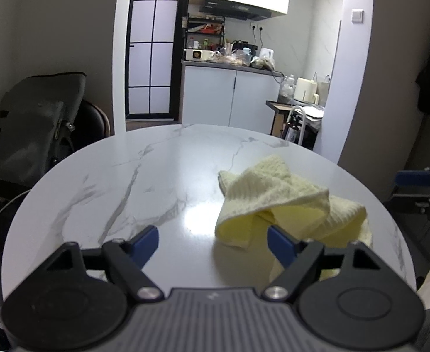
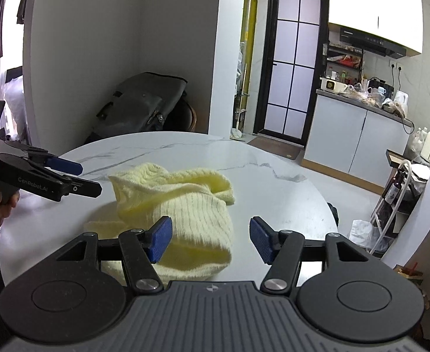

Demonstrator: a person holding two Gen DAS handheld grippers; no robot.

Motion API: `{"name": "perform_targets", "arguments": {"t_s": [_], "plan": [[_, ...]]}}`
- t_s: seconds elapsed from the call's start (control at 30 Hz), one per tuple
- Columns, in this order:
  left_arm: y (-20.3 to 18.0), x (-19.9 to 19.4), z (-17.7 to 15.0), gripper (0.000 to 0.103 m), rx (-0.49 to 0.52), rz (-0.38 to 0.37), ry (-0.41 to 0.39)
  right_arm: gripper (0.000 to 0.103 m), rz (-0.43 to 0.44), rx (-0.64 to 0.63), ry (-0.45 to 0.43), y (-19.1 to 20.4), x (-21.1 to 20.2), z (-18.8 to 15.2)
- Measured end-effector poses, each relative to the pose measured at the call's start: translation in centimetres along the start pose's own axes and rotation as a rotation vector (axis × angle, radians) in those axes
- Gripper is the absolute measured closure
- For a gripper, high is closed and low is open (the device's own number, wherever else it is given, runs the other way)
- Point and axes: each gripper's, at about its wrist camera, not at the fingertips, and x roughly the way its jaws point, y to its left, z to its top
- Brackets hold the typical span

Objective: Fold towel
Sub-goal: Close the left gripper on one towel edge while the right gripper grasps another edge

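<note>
Left gripper (image 1: 213, 242), right gripper (image 2: 210, 239): fingers spread, pinching nothing. Towel (image 2: 182, 205): pale yellow, ribbed, crumpled in a heap on marble table (image 1: 133, 176). Likely light, soft, limp; best taken at an exposed corner or hem.

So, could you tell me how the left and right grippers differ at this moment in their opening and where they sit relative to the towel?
The left gripper has its jaws spread wider than the right gripper. In its own view, the left gripper has the yellow towel mostly ahead and to the right; in the right wrist view, the towel lies ahead and to the left, behind the left pad. Both are open, grip nothing and point down over the marble table.
</note>
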Motion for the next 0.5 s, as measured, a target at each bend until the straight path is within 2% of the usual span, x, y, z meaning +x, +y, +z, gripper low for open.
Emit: {"name": "perform_targets", "arguments": {"t_s": [0.23,0.37,0.43,0.5], "plan": [[0.4,0.9,0.0,0.023,0.017,-0.008,0.020,0.039,-0.006,-0.004,0.019,-0.7,1.1,0.8],[0.8,1.8,0.9,0.023,0.033,-0.016,0.073,0.039,0.000,-0.024,0.020,-0.9,1.4,1.4],[0.9,2.3,1.3,0.023,0.054,0.017,0.087,0.039,-0.008,-0.036,0.006,-1.0,1.6,1.7],[0.8,2.6,1.3,0.023,0.058,0.007,0.083,0.039,-0.015,-0.048,0.005,-1.0,1.8,1.9]]}}
